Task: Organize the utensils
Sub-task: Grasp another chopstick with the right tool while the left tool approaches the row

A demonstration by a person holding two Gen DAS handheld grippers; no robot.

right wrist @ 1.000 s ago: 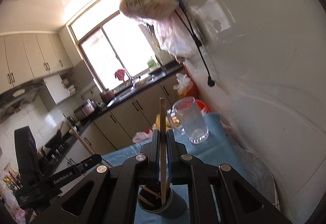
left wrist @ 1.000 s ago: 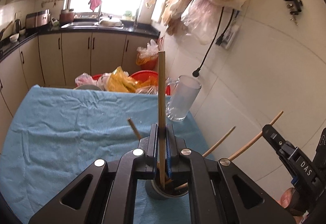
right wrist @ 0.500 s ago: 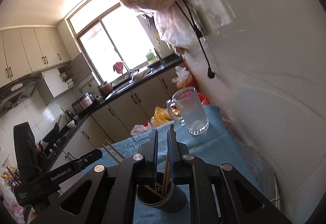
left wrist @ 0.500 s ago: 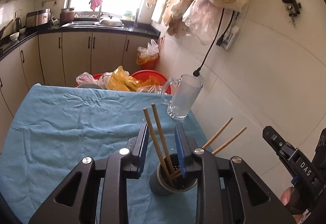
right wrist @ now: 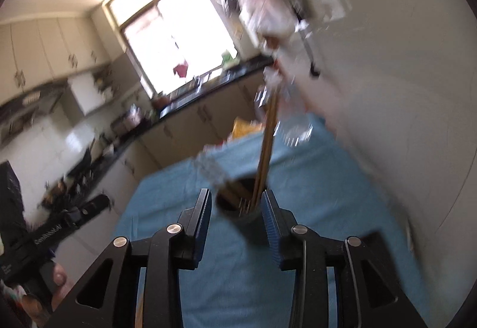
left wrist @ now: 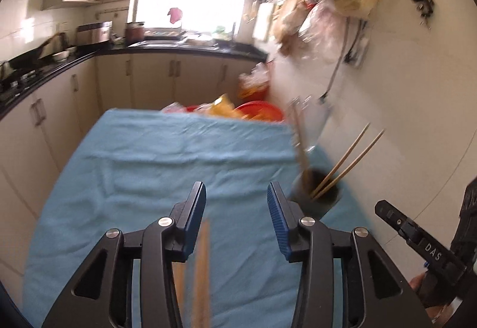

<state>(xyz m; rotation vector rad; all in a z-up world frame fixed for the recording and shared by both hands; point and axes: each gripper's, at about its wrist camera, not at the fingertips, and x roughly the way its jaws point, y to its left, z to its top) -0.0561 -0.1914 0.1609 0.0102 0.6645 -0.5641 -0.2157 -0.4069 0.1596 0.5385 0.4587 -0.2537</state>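
Chopsticks (left wrist: 200, 271) lie on the blue cloth (left wrist: 149, 155) directly beneath the left gripper (left wrist: 235, 217), long axis along its fingers; jaws wide apart, empty. Holder cup (left wrist: 316, 197) stands ahead-right. Right gripper (right wrist: 237, 217), jaws spread and empty, flanks the cup, farther from the loose pair.

- Wooden chopsticks (left wrist: 347, 159), pale and matt, stand in a dark matt holder (left wrist: 316, 198).
- Blue cloth (left wrist: 179, 167) on the worktop, soft and creased.
- Gripper pads (right wrist: 269, 219): ribbed blue plastic.
- Wall tiles (left wrist: 417, 107): glossy cream.
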